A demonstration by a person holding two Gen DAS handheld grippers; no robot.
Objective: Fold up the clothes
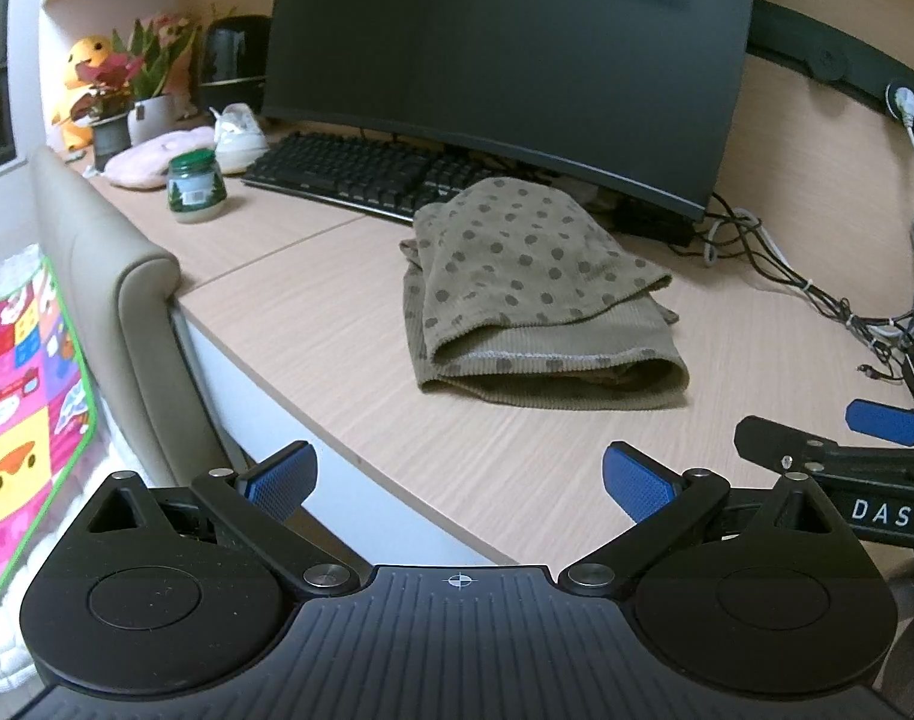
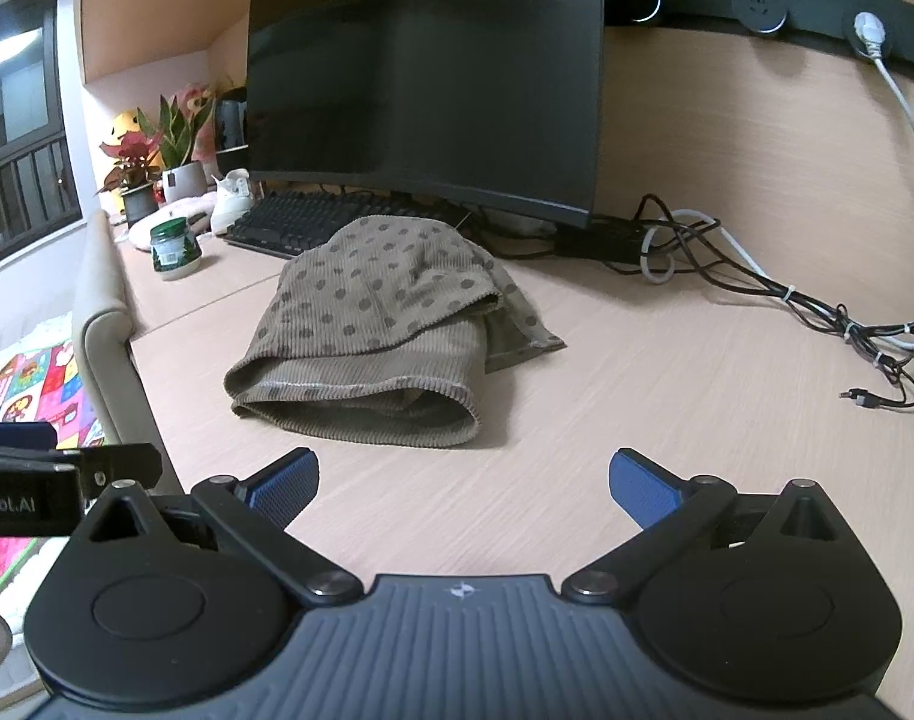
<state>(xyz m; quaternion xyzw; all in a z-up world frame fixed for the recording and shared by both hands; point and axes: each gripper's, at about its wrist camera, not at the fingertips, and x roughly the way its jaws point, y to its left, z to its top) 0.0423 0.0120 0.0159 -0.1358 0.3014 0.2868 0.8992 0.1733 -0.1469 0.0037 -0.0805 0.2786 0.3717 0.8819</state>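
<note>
A brown corduroy garment with dark dots (image 1: 535, 294) lies folded in a thick bundle on the wooden desk (image 1: 349, 324), just in front of the monitor. The right wrist view shows the same garment (image 2: 373, 336) with a loose flap sticking out at its right. My left gripper (image 1: 457, 480) hovers open over the desk's front edge, well short of the cloth, nothing between its blue pads. My right gripper (image 2: 463, 483) is open too, above bare desk in front of the bundle. Each gripper shows at the edge of the other's view.
A large dark monitor (image 1: 505, 60) and black keyboard (image 1: 349, 171) stand behind the garment. A green-lidded jar (image 1: 196, 189), plants, a plush toy and a white shoe crowd the back left. Tangled cables (image 2: 787, 300) run along the right. A padded bed edge (image 1: 127, 300) borders the desk's left.
</note>
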